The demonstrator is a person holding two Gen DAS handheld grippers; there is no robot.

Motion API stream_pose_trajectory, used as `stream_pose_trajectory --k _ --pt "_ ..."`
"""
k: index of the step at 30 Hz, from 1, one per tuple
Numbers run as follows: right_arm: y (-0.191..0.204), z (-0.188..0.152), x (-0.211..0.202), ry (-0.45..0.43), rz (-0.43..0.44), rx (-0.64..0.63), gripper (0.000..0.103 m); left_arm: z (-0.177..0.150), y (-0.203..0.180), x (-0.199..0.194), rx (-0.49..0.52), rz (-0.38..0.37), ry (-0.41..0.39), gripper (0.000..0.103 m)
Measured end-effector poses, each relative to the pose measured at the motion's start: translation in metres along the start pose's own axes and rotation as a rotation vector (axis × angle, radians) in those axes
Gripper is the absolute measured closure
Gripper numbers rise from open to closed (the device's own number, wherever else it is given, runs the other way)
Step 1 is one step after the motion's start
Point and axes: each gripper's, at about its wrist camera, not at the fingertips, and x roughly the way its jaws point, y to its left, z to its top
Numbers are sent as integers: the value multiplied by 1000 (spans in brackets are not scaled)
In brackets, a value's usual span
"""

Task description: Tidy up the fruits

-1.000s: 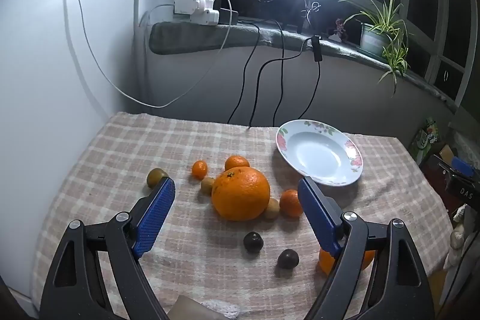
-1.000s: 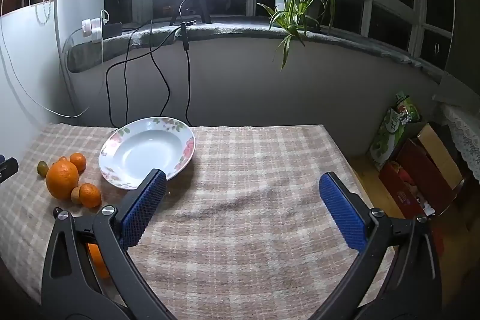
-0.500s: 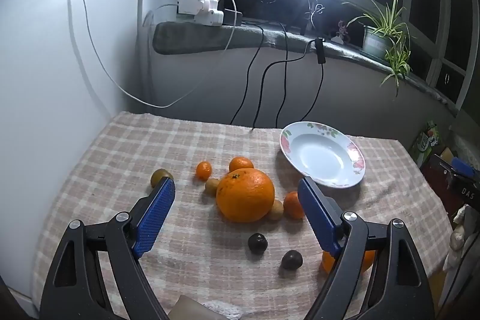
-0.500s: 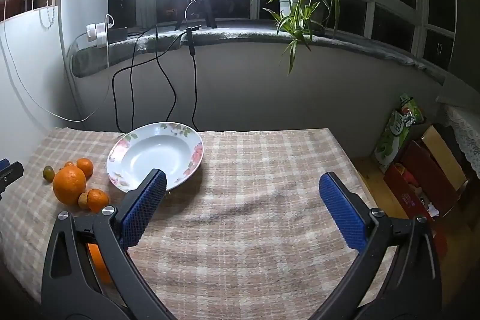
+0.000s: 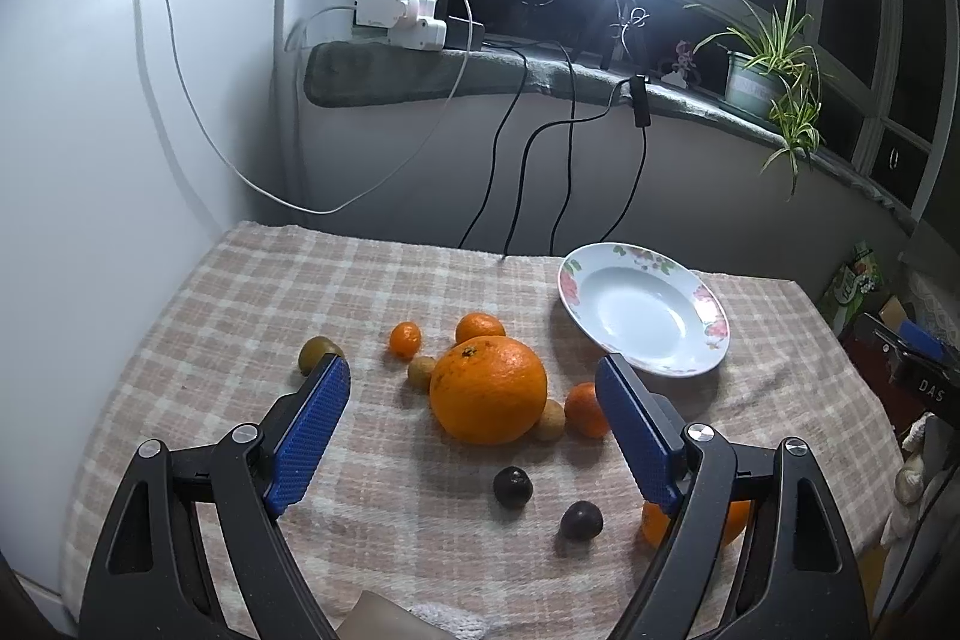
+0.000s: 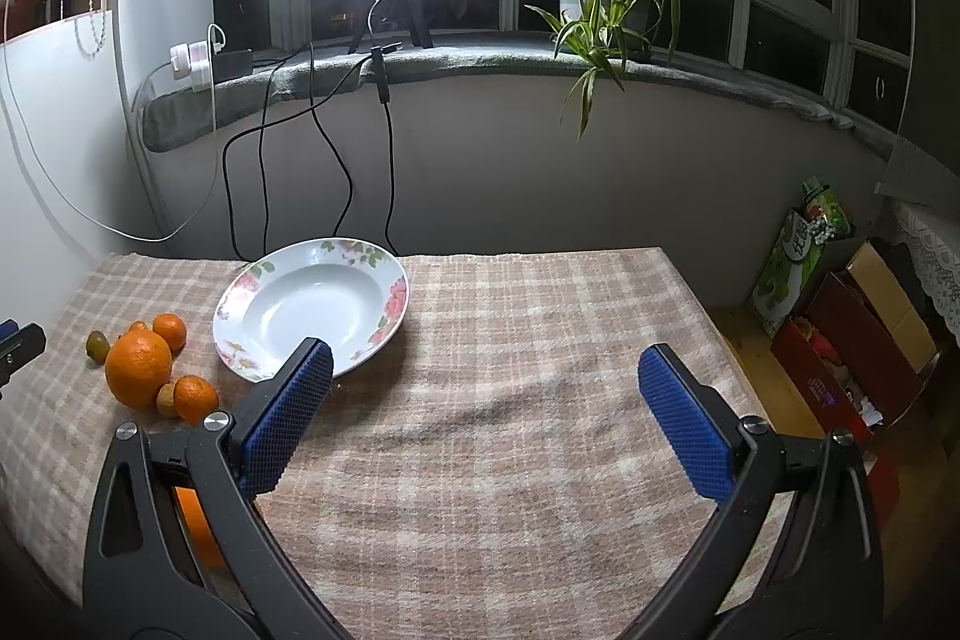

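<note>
On the checked cloth [image 5: 252,316] covering the tabletop, all the fruit lies loose toward the left edge and the flowered plate [image 5: 708,304] at the back edge is empty, so no sorting is done yet.

Going left to right, the risks follow the crowding. The greenish fruit [image 5: 315,352] sits alone nearest the left edge, and a clumsy nudge could likely roll it off. Next come a small mandarin [image 5: 405,339], a tan fruit [image 5: 420,372] and another mandarin [image 5: 478,327], packed against the big orange [image 5: 487,391] — a round, heavy thing that would probably slip between flat pads or shove its neighbours away if gripped off-centre. On its right a second tan fruit [image 5: 551,420] touches it, with a mandarin [image 5: 585,409] just beside. Two dark fruits [image 5: 512,486] [image 5: 581,519] lie nearer the front edge, and a further orange [image 5: 657,523] is half hidden behind a gripper finger, easy to knock. The plate is shallow, so round fruit dropped in could roll out.

The left gripper [image 5: 474,421] hovers above the cluster, spread wide, its blue pads [image 5: 309,424] touching nothing and the big orange framed between them. The right gripper [image 6: 480,418] hangs over bare cloth toward the right edge — equally wide apart, empty, with one finger just in front of the plate's rim.
</note>
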Motion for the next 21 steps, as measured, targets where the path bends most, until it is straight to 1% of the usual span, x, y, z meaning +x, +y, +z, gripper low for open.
stream_pose_trajectory --k 21 --pt "1 -1 2 3 -6 -2 0 1 -2 4 1 -2 9 19"
